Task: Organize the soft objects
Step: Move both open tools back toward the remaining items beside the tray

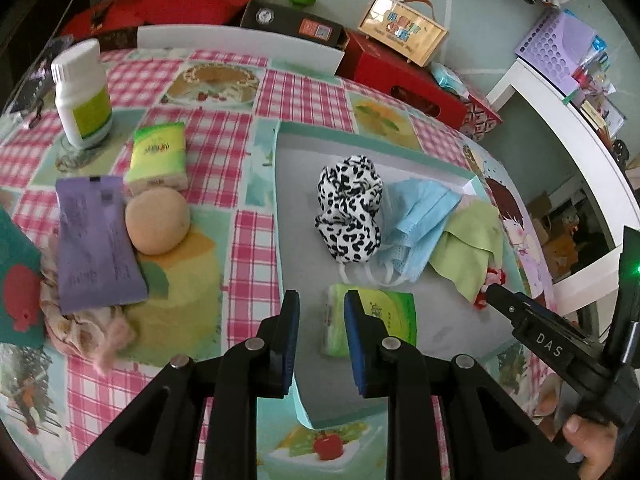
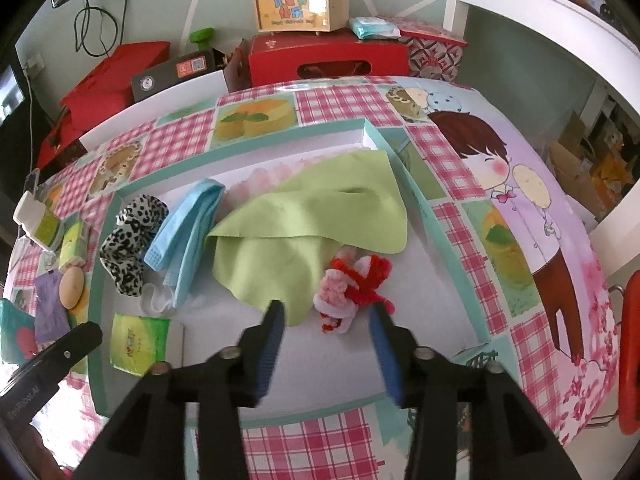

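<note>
A shallow teal-rimmed tray holds a leopard-print scrunchie, a blue face mask, a green cloth, a red and pink knitted toy and a green tissue pack. My left gripper is open and empty, just above the tissue pack's left edge. My right gripper is open and empty, its fingers either side of the knitted toy, a little short of it.
Left of the tray lie a second tissue pack, a beige sponge ball, a purple pouch, a pink fabric and a white bottle. Red boxes and a wooden case stand behind the table.
</note>
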Demonstrator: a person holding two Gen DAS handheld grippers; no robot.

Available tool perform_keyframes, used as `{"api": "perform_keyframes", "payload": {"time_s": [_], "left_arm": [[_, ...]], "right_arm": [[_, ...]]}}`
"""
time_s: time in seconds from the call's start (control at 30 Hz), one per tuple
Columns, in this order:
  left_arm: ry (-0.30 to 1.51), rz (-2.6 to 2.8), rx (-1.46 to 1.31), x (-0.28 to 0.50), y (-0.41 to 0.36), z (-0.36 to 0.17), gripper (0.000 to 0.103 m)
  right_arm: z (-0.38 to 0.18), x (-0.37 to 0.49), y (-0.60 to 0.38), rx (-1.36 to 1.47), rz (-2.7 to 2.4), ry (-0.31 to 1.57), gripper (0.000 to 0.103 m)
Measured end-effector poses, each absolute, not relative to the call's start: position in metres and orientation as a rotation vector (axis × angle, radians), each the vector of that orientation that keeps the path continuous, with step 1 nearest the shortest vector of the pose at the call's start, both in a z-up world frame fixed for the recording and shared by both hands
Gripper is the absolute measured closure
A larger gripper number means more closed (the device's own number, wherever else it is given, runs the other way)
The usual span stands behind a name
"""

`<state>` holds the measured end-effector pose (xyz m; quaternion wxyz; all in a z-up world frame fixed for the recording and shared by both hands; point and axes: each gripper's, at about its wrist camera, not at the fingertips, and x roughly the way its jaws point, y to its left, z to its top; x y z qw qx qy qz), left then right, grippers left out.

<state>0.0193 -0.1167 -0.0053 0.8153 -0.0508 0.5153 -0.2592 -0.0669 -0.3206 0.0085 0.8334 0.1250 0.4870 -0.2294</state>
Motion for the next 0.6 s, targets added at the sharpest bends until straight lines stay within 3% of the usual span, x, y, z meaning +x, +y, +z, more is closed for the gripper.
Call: {"api": "perform_keyframes", "payload": {"time_s": [0.17,0.43,0.5,0.6], "left_arm": [[1.047,-0.514,-0.071,0.019,-0.115,0.004,0.076],[1.022,-0.467,-0.038,0.021,-0.113,0.006,0.051],[1.022,-0.456,-0.037,0.021,-0.112,0.005,0.04],[1.016,-0.428,-0.034,0.022,-0.109,0.004,0.033]], "right_arm": [[0.01,-0.063,-0.316,0.256,-0.476,1.028,0.038],[0.007,-0.056,-0.304,0.211,-0.464,1.046,0.025],[0.006,-0.055,-0.303,0.207,-0.464,1.048,0.022],[0.005,-0.054,-0.301,0.199,-0.466,1.052,0.018]]}}
